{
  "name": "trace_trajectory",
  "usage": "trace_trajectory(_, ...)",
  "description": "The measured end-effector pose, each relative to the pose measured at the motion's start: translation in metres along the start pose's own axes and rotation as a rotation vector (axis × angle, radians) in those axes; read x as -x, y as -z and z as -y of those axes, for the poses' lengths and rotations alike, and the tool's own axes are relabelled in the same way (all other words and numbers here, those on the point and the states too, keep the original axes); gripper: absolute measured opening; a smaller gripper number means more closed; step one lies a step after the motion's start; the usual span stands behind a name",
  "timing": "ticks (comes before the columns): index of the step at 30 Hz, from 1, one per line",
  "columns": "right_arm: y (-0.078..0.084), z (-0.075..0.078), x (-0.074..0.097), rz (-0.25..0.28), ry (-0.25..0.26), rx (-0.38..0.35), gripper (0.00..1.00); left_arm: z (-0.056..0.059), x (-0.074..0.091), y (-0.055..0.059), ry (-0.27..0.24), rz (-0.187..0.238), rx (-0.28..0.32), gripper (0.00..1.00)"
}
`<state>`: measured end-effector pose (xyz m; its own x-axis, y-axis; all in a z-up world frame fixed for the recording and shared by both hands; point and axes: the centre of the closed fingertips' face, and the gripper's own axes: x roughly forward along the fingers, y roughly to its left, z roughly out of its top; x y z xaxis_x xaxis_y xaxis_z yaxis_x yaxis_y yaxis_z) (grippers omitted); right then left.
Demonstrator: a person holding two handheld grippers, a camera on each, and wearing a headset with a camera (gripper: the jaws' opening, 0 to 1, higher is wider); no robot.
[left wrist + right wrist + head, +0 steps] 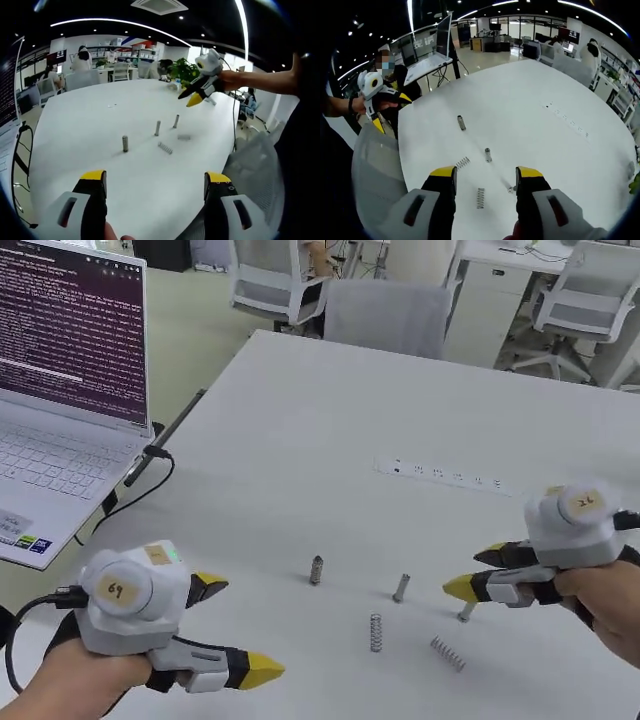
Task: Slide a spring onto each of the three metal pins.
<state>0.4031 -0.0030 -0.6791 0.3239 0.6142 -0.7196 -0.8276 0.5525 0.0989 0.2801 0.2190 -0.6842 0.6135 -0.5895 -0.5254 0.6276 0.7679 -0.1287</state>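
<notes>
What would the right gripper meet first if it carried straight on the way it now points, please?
Probably the upright pin ahead, between the open jaws of the right gripper. A loose spring lies nearer, flat on the table, likely under its path; height is unclear.

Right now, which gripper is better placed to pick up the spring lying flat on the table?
Right. The right gripper, jaws open, hovers close to the lying spring and beside a bare pin. The left gripper, also open, sits farther off at the near-left, with an upright spring between.

Open laptop (62,410) left on white table (300,410) (power strip (441,477) beyond)
</notes>
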Motion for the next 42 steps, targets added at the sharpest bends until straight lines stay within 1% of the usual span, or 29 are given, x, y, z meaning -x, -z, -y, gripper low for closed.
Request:
trace_trajectory(2,0.007,-0.002,0.006,0.025,0.001,-0.044,0.47,0.0,0.0,-0.001,0.001,0.001,0.003,0.76)
trace_trajectory(8,0.028,-0.005,0.022,0.039,0.023,-0.084,0.5,-0.001,-0.001,-0.002,0.0,0.001,0.004,0.77)
trace_trajectory(11,0.036,-0.005,0.03,0.06,0.034,-0.111,0.51,-0.001,-0.001,-0.003,0.001,0.002,0.006,0.77)
trace_trajectory(13,0.04,-0.004,0.035,0.086,0.042,-0.134,0.52,-0.001,-0.002,-0.004,0.002,0.001,0.005,0.77)
trace_trajectory(14,0.039,-0.003,0.038,0.12,0.043,-0.159,0.52,-0.001,-0.002,-0.004,0.003,0.001,0.004,0.77)
trace_trajectory(16,0.04,-0.004,0.043,0.153,0.044,-0.194,0.53,-0.001,-0.003,-0.005,0.004,0.002,0.008,0.77)
trace_trajectory(18,0.045,-0.005,0.047,0.17,0.049,-0.208,0.54,-0.001,-0.003,-0.006,0.002,0.004,0.01,0.77)
trace_trajectory(20,0.05,-0.007,0.049,0.175,0.051,-0.217,0.55,-0.001,-0.004,-0.007,0.004,0.004,0.011,0.77)
trace_trajectory(24,0.063,-0.01,0.051,0.165,0.054,-0.233,0.57,0.001,-0.006,-0.009,0.007,0.003,0.009,0.77)
trace_trajectory(27,0.068,-0.013,0.052,0.17,0.056,-0.244,0.59,0.002,-0.007,-0.01,0.009,0.001,0.01,0.77)
trace_trajectory(28,0.072,-0.009,0.051,0.176,0.055,-0.253,0.59,0.002,-0.008,-0.01,0.009,0.001,0.01,0.77)
trace_trajectory(29,0.074,-0.009,0.052,0.178,0.055,-0.257,0.6,0.002,-0.008,-0.011,0.008,0.002,0.011,0.77)
trace_trajectory(30,0.075,-0.014,0.053,0.179,0.055,-0.26,0.6,0.002,-0.008,-0.011,0.009,0.003,0.013,0.77)
trace_trajectory(32,0.08,-0.014,0.052,0.179,0.049,-0.267,0.62,0.002,-0.009,-0.011,0.01,0.002,0.014,0.77)
trace_trajectory(35,0.086,-0.018,0.052,0.178,0.046,-0.271,0.64,0.002,-0.011,-0.012,0.01,0.005,0.018,0.77)
trace_trajectory(42,0.097,-0.03,0.053,0.176,0.038,-0.279,0.67,0.008,-0.013,-0.012,0.011,0.0,0.022,0.77)
